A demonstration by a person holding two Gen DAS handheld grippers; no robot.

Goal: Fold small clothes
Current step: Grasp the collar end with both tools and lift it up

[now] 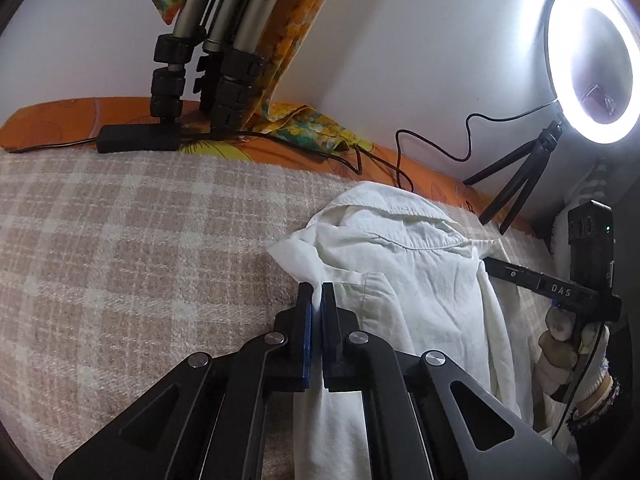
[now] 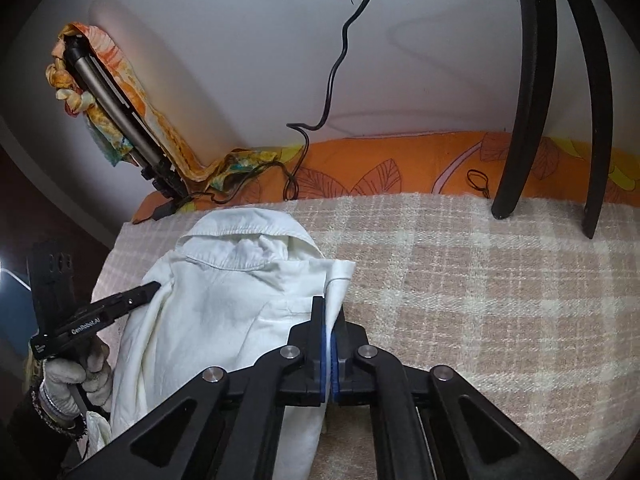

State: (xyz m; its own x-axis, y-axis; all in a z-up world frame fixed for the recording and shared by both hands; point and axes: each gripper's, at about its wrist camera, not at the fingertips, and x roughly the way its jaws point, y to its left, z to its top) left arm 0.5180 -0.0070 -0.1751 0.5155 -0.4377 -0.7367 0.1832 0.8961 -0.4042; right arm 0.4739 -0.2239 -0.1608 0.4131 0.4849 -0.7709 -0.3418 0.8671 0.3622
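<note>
A small white collared shirt (image 1: 404,280) lies on the beige checked blanket (image 1: 120,240), collar toward the wall. My left gripper (image 1: 317,292) is shut on the shirt's left edge, with a fold of cloth between its blue pads. In the right wrist view the same shirt (image 2: 224,304) shows, and my right gripper (image 2: 330,312) is shut on its right edge near the shoulder. The right gripper also shows in the left wrist view (image 1: 492,264), touching the shirt's far side. The left gripper shows in the right wrist view (image 2: 154,286) at the shirt's left side.
A tripod (image 1: 208,60) draped in floral cloth leans against the wall at the back left. A lit ring light (image 1: 592,60) on a small black tripod (image 1: 516,176) stands at the back right, with black cables (image 1: 400,152) along an orange floral pillow (image 2: 400,168).
</note>
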